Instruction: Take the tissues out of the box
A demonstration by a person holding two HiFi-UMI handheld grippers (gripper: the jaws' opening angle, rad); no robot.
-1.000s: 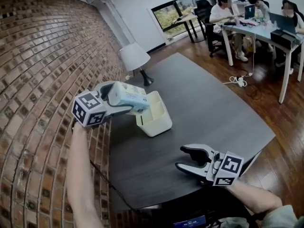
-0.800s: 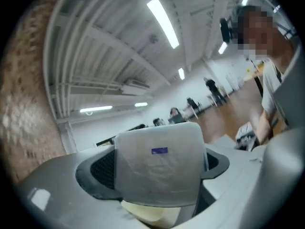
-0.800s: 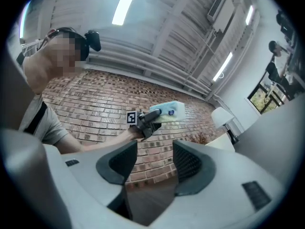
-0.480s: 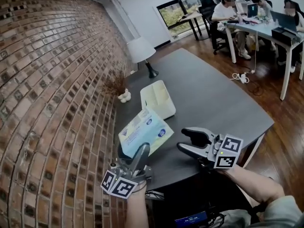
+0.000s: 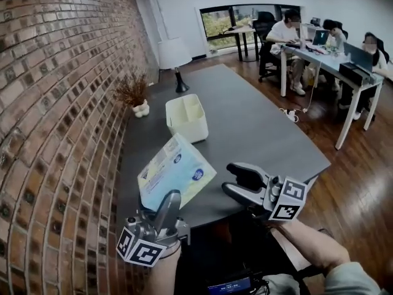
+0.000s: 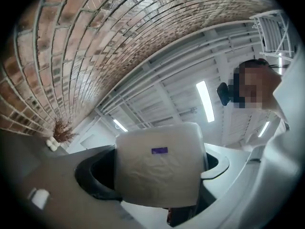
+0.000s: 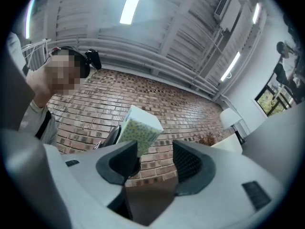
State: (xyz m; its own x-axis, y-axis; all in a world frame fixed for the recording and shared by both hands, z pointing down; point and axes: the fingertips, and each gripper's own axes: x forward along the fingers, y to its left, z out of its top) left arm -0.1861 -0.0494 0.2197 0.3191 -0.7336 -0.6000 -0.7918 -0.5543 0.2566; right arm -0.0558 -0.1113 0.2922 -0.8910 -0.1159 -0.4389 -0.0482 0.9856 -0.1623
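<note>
Tissue pack [image 5: 177, 178] pinched in L tongs [image 5: 166, 201], tilted; R tongs [image 5: 232, 178] spread, empty.

Nothing legible; print on the tissue pack [image 5: 176, 176] is blurred.

Two grippers are counted, the left gripper [image 5: 161, 200] and the right gripper [image 5: 236, 178]. One tissue pack [image 5: 177, 176] is seen, and one cream box [image 5: 187, 123] (divided inside into compartments). One dark table [image 5: 258, 134], one lamp [image 5: 174, 54] and one dried plant [image 5: 131, 91] are counted. Three seated people [image 5: 284, 32] are made out at one far desk [image 5: 323, 59].
</note>
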